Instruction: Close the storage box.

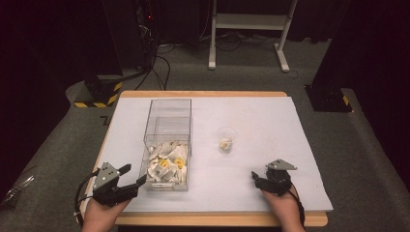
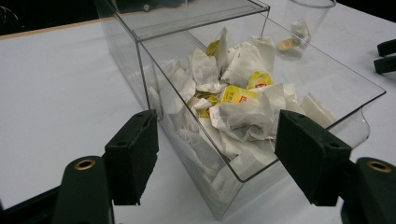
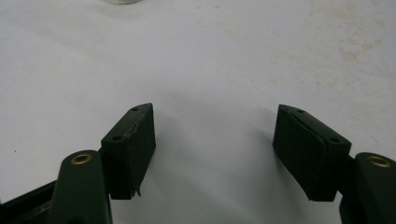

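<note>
Two open tools, one box of tea bags ahead

Both tools sit near my edge of the bench [image 1: 270, 111], jaws spread wide and holding nothing. My left tool [image 1: 126, 178] points at the near corner of the box [image 2: 233, 179], close but apart from it; I read that as lining up to reach in for a bag. My right tool [image 1: 256, 178] rests over bare white cover, well apart from everything, probably parked until needed. Inside the clear box, the tea bags [image 2: 238, 100] lie heaped toward its open near end, easy to pick. Farther off stands the cup [image 1: 226, 139], one bag already in it, likely the drop point.
</note>
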A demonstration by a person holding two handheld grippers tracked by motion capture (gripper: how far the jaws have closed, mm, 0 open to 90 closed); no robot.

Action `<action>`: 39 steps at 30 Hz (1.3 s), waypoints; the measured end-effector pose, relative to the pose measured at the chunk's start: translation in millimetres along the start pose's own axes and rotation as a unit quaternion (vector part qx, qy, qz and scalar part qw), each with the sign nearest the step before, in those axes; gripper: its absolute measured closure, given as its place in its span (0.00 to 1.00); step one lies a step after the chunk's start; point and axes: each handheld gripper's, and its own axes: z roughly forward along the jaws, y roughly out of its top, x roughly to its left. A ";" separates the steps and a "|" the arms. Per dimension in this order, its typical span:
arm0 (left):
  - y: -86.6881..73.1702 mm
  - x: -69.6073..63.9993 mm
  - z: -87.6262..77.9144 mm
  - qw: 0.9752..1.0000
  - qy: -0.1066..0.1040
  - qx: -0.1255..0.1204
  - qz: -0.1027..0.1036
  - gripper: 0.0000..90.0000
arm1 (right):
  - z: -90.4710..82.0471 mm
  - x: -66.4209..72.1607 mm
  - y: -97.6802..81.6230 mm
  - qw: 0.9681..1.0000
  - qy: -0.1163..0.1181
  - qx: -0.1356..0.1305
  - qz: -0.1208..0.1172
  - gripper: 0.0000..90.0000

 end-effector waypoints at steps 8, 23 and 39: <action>-13.7 -0.9 0.9 1.000 -0.009 0.007 -0.004 0.33 | -0.1 0.0 0.0 1.000 0.000 0.000 0.000 0.33; -26.9 -7.4 8.7 1.000 -0.017 0.026 0.001 0.35 | 0.0 -0.1 0.2 1.000 0.001 0.001 0.002 0.33; -33.2 -9.9 21.8 1.000 -0.024 0.020 0.004 0.37 | 0.1 -0.2 0.2 1.000 0.001 0.001 0.001 0.33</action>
